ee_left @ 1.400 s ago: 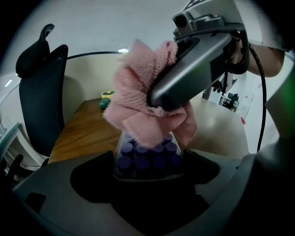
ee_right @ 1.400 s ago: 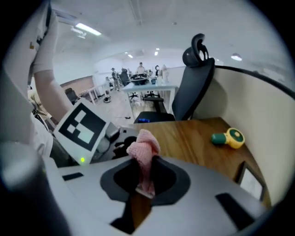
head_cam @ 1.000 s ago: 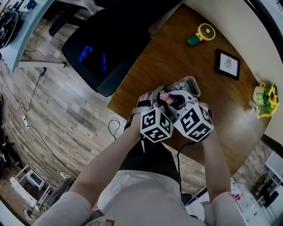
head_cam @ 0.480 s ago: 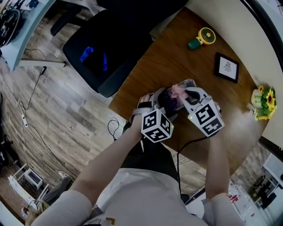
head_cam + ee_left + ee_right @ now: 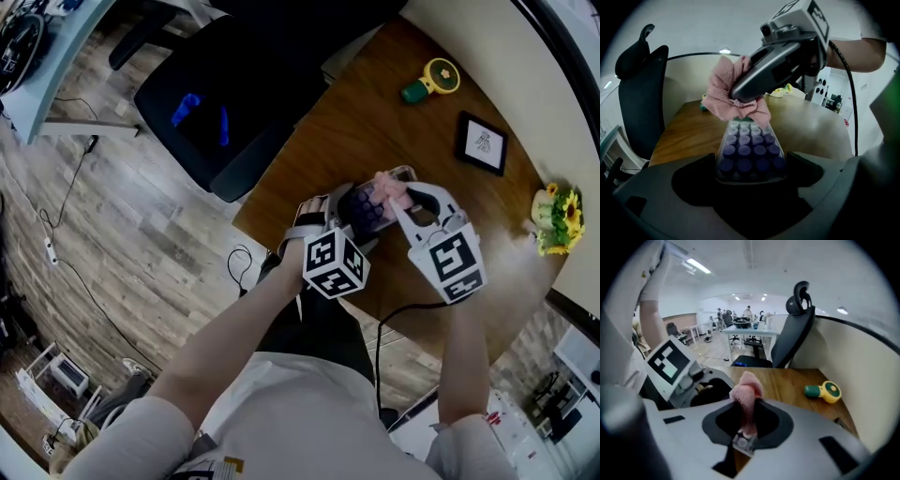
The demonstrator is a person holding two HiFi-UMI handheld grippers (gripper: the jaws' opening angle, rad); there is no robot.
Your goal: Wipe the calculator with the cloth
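1. Lying lengthwise between the jaws of the left gripper (image 5: 749, 176), the calculator (image 5: 749, 150) is being clamped by its near end. Its dark keys are sitting closest to the camera and its pale keys farther out.
2. The pink cloth (image 5: 733, 93) is pressing down on the calculator's far end and covering the part beyond the keys. In the head view it is showing as a pink bunch on top of the calculator.
3. The right gripper (image 5: 746, 423) is pinching the cloth, its jaws drawn almost together on the fabric, with a wad sticking up past the tips.
4. Both grippers are meeting over the near edge of the wooden tabletop (image 5: 347, 122), one just beside the other. Whether the calculator is touching the wood cannot be told.
5. Farther out on the tabletop, a yellow-and-green handheld fan (image 5: 429, 80), a small framed picture (image 5: 482, 141) and some yellow flowers (image 5: 560, 214) are sitting well apart from the calculator.
6. A black office chair (image 5: 234, 103) is standing beside the tabletop.
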